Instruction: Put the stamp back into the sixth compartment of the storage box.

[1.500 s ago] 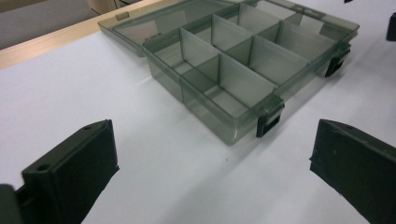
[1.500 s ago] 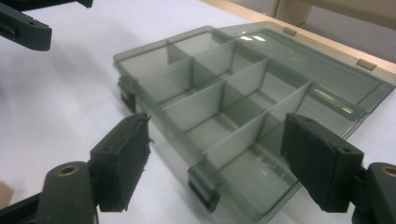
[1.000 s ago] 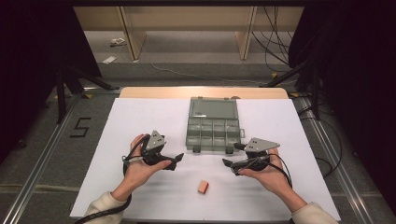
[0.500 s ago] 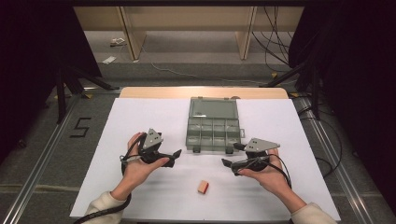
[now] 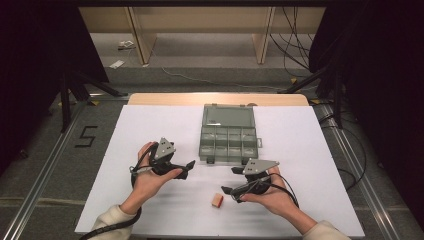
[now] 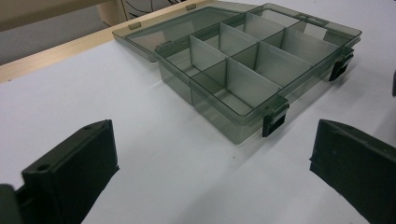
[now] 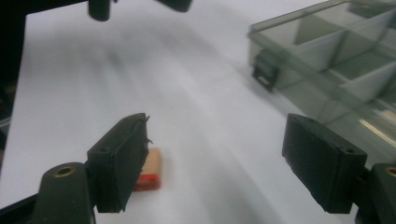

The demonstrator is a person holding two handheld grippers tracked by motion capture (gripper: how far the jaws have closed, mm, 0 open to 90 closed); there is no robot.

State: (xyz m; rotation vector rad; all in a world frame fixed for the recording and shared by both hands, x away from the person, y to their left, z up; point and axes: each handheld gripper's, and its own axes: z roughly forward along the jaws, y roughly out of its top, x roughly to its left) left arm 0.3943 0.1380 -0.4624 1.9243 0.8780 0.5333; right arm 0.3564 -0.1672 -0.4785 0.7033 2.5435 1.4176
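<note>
A: Where's the small block?

B: Near the desk's front edge, about midway along, lying flat on the white sheet. Tan body, red end face. In the right gripper view it sits partly behind one jaw, just beside it; I cannot tell whether they touch.

A: Right gripper?

B: Jaws spread wide, nothing between them. It is low over the sheet, just to the right of the block, tips pointing toward the desk's left edge. The person's right hand wraps it from the front edge.

A: Left gripper?

B: Also wide apart, with nothing held. It sits left of centre, tips aimed toward the compartment box. In the left gripper view the box's near corner and a dark latch lie ahead, between the two jaws but well beyond them. Left hand grips it, cable trailing off the front edge.

A: The box?

B: Smoky clear plastic, centred toward the desk's back edge, lid folded open flat behind it. Dividers split it into compartments. Block and box are well apart.
</note>
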